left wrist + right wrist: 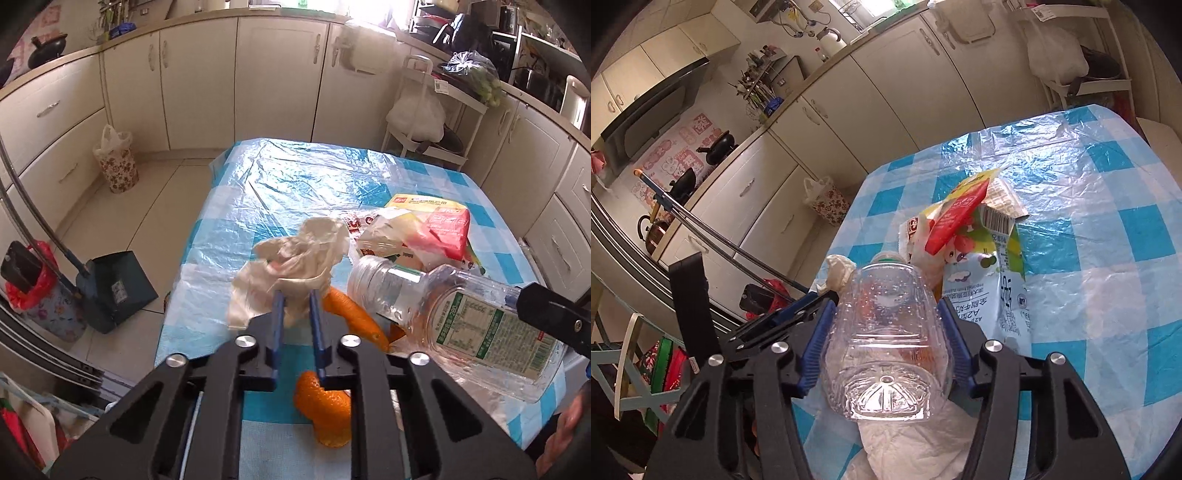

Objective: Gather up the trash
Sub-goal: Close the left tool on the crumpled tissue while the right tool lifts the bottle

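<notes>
My left claw (pixel 297 299) is pinched shut on a crumpled cream-white wad of tissue and thin plastic (pixel 295 254), holding it above the desk with its blue-and-white checked plastic cover (pixel 288 177). It is soft and nearly weightless, so it gives under the blue fingers and I judge a grip deep into the bulk safer than a hold on a loose flap. My right claw (pixel 886 314) is closed around the body of an empty clear plastic bottle (pixel 886 332), base toward the camera. Light, smooth and springy, it could squirt out if squeezed on the shoulder, so I hold the ribbed middle. Orange peel pieces (pixel 325 410) and a heap of printed snack wrappers (pixel 424 232) lie on the desk nearby.
</notes>
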